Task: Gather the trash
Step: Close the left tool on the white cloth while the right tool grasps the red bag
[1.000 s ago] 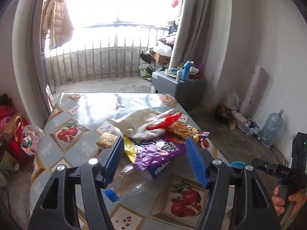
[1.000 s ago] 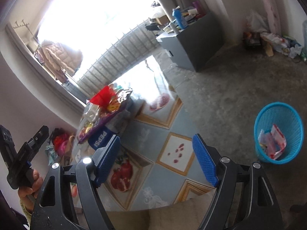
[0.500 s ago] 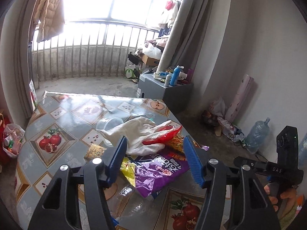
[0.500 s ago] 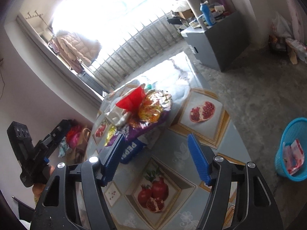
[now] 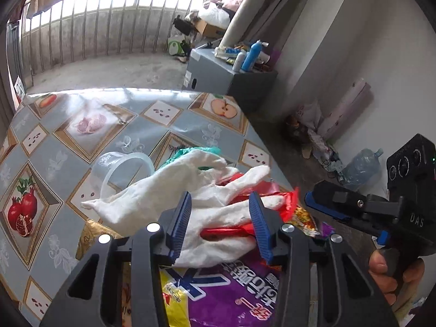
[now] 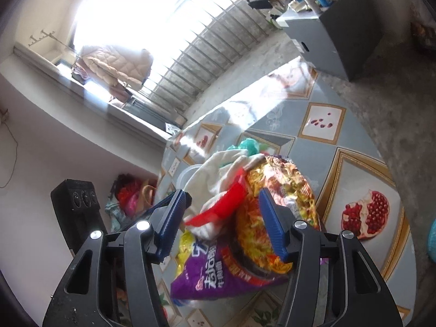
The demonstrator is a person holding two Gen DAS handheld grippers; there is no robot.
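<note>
Both grippers, left (image 5: 219, 223) and right (image 6: 220, 223), have closed in on the counter's (image 5: 68, 147) trash pile (image 5: 212, 218); jaws narrowing yet open, gripping nothing — pickup looks imminent.

A white cloth glove (image 5: 174, 204) is draped over a red wrapper (image 5: 239, 229), a yellow crinkled snack bag (image 6: 275, 207) and a purple packet (image 5: 245, 294), all heaped together on the fruit-patterned tabletop (image 5: 68, 136).

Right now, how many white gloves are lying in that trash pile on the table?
2, as far as I can tell. One white glove lies farther back beside the clear plastic cup; the other white glove lies nearer, over the purple bag. More may be buried.
</note>
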